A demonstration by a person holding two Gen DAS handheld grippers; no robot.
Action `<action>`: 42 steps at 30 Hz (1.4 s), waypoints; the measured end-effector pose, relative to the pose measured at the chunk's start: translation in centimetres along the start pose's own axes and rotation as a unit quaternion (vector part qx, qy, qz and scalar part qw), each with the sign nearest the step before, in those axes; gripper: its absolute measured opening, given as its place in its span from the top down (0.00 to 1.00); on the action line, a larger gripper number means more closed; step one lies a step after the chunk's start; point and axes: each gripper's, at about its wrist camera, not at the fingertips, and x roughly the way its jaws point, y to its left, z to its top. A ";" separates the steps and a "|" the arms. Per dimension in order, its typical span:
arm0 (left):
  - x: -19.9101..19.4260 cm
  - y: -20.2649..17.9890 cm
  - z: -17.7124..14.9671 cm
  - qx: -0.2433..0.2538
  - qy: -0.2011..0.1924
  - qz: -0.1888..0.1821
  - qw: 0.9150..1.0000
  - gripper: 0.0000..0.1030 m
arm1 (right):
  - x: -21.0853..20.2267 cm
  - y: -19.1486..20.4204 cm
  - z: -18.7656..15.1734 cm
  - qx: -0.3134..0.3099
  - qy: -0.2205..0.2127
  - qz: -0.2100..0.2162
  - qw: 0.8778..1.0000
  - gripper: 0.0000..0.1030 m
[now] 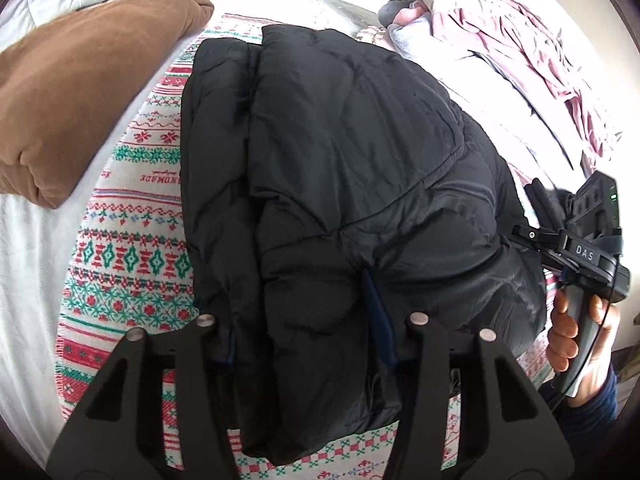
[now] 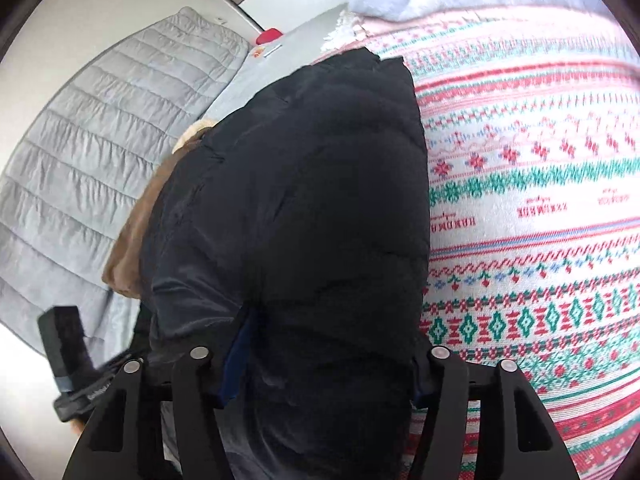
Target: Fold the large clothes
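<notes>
A black puffer jacket (image 1: 340, 168) lies folded on a patterned red, green and white blanket (image 1: 132, 256). In the left wrist view my left gripper (image 1: 308, 344) is wide open with a bulky fold of the jacket between its blue-padded fingers (image 1: 380, 320). My right gripper's body (image 1: 580, 240) shows at the jacket's right edge, held by a hand. In the right wrist view the jacket (image 2: 304, 208) fills the middle. My right gripper (image 2: 320, 372) is wide open around the jacket's near end. The fingertips are hidden in fabric.
A brown pillow (image 1: 76, 88) lies left of the jacket. Pink and white clothes (image 1: 532, 52) are piled at the back right. A grey quilted cover (image 2: 100, 140) lies beyond the jacket in the right wrist view, where the blanket (image 2: 540, 200) spreads to the right.
</notes>
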 end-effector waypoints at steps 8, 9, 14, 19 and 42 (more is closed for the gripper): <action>0.5 1.0 0.1 -0.033 0.003 -0.014 0.999 0.41 | 0.6 3.6 -1.0 -0.054 -0.020 -0.055 0.997 0.45; 0.5 0.9 0.0 -0.032 0.003 -0.012 0.999 0.41 | 0.6 3.9 -1.2 -0.055 -0.021 -0.057 0.997 0.45; 0.6 0.5 -0.2 -0.021 -0.004 -0.001 1.000 0.43 | 1.1 4.5 -1.6 -0.065 -0.026 -0.067 0.995 0.46; 0.3 -0.4 -0.3 -0.002 -0.014 0.019 1.000 0.56 | 1.5 5.2 -1.7 -0.074 -0.029 -0.073 0.994 0.48; 1.2 -0.2 -0.2 -0.036 -0.007 0.016 0.999 0.55 | 0.7 4.4 -2.2 -0.105 -0.037 -0.095 0.989 0.53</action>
